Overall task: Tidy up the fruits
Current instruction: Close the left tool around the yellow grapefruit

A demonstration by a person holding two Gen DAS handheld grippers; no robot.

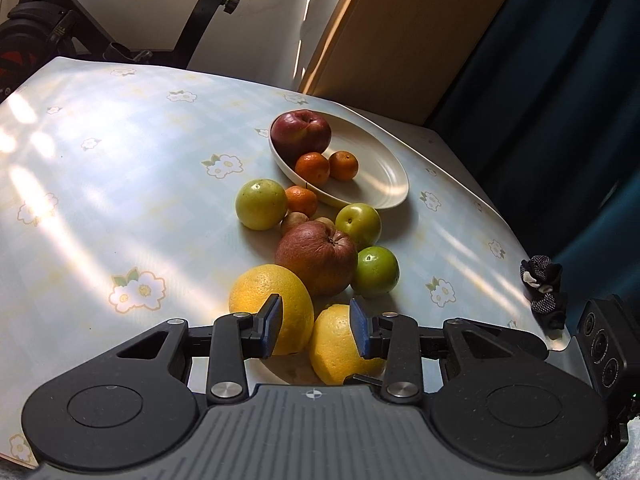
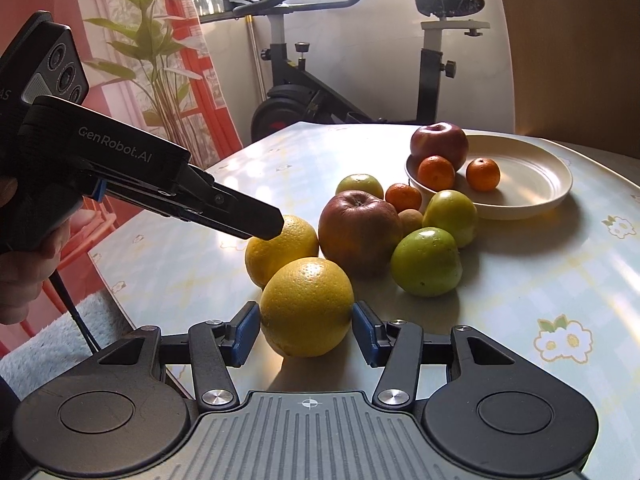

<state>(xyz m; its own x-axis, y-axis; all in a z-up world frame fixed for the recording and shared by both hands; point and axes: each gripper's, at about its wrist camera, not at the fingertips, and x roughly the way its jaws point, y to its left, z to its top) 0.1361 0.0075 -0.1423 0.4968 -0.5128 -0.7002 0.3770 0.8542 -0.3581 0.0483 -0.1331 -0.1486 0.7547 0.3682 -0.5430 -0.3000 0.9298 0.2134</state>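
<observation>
R gripper [image 2: 306, 326] jaws part-open round the near yellow orange [image 2: 307, 306] on the table [image 2: 520, 280], pads just beside its sides, contact unclear. L gripper [image 1: 316, 328] jaws narrowly open above the two oranges, holding nothing. Beyond: cream plate [image 2: 532, 184] w/ red apple [image 2: 439, 145] + 2 mandarins; wrinkled apple [image 2: 358, 232], green fruits loose beside it.
</observation>
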